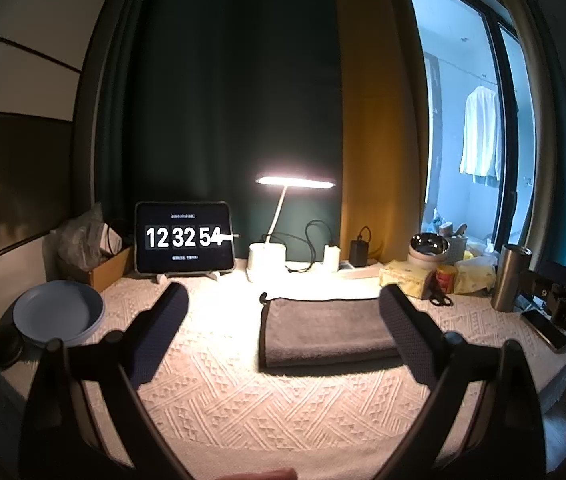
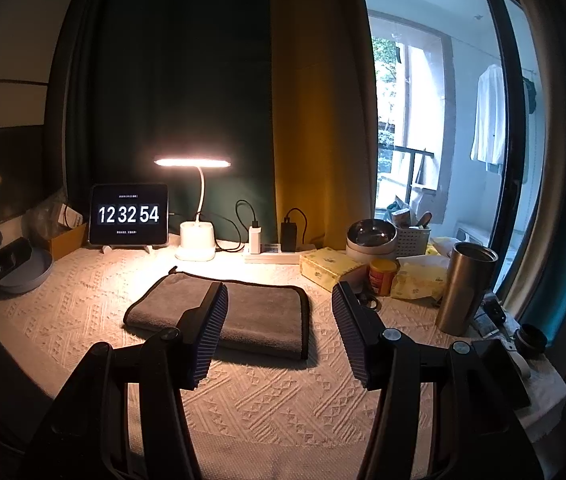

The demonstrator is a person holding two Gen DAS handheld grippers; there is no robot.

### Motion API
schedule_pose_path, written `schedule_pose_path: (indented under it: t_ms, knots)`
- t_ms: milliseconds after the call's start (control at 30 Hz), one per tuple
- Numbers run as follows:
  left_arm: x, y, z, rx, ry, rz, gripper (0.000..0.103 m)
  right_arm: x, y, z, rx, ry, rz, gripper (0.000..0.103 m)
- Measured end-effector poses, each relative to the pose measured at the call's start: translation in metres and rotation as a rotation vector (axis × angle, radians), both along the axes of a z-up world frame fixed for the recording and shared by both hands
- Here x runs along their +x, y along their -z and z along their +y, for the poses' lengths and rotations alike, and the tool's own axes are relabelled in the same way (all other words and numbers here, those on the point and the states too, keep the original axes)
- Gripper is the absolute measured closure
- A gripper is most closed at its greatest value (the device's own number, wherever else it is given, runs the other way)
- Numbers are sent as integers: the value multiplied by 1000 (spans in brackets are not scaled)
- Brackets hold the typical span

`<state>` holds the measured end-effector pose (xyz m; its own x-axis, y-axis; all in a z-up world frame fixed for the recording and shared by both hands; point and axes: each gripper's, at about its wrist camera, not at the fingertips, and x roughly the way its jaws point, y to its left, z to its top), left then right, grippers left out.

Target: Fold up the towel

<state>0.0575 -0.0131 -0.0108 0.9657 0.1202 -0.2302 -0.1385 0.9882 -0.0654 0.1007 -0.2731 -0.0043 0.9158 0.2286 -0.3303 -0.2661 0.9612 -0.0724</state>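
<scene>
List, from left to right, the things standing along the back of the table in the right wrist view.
Tablet clock → lit desk lamp → white charger → black power adapter → yellow tissue box → metal bowl → white basket → steel tumbler.

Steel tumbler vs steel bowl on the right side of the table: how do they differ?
The steel tumbler is tall and narrow; the steel bowl is wide and shallow. The tumbler stands directly on the tablecloth near the window edge; the bowl sits farther back, on top of a pale container. The tumbler looks matte, the bowl's inside shinier. Both are metal, upright and open-topped.
</scene>
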Motion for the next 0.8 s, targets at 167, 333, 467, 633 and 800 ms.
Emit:
schedule_pose_path:
  t_ms: [167, 333, 467, 633, 800]
  knots:
    - [2, 0, 0, 0, -2, 4, 6, 2, 1, 0, 2, -3, 8, 46]
    - [2, 1, 0, 0, -1, 4, 6, 2, 1, 1, 2, -4, 9, 46]
    - [3, 1, 0, 0, -2, 6, 6, 3, 2, 1, 2, -3, 10, 46]
    - [3, 1, 0, 1, -2, 8, 6, 3, 2, 0, 3, -4, 10, 46]
    - [4, 1, 0, 1, -3, 8, 6, 4, 2, 1, 2, -4, 12, 46]
